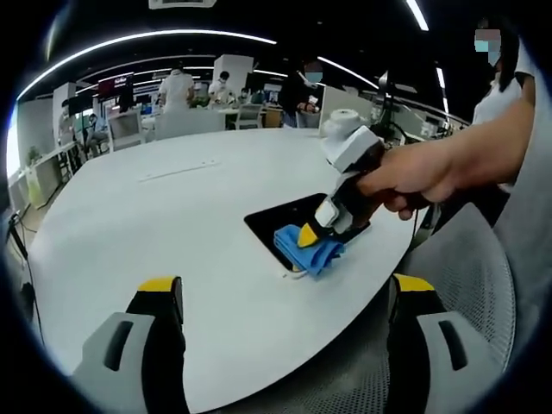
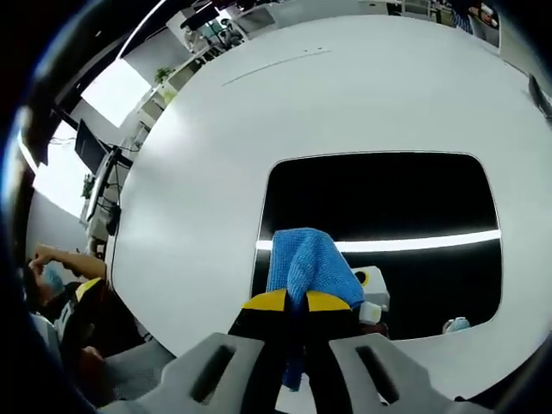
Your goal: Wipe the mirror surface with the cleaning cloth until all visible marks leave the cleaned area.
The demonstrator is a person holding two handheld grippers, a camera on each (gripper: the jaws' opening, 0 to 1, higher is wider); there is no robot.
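The mirror (image 1: 274, 220) lies flat on the white table as a dark rounded rectangle. In the right gripper view the mirror (image 2: 379, 198) reflects a ceiling light strip, and I can make out no marks on it. The blue cleaning cloth (image 1: 309, 250) rests bunched on the mirror's near edge, with a hand holding the right gripper (image 1: 312, 231) down on it. My right gripper (image 2: 296, 302) is shut on the blue cloth (image 2: 306, 259), pressed to the glass. The left gripper (image 1: 285, 289) hovers over the table's near edge, jaws wide apart and holding nothing.
The round white table (image 1: 172, 216) spreads wide to the left and behind the mirror. A grey mesh chair (image 1: 470, 276) stands at the table's near right edge. Desks, chairs and several people (image 1: 177, 86) are far in the background.
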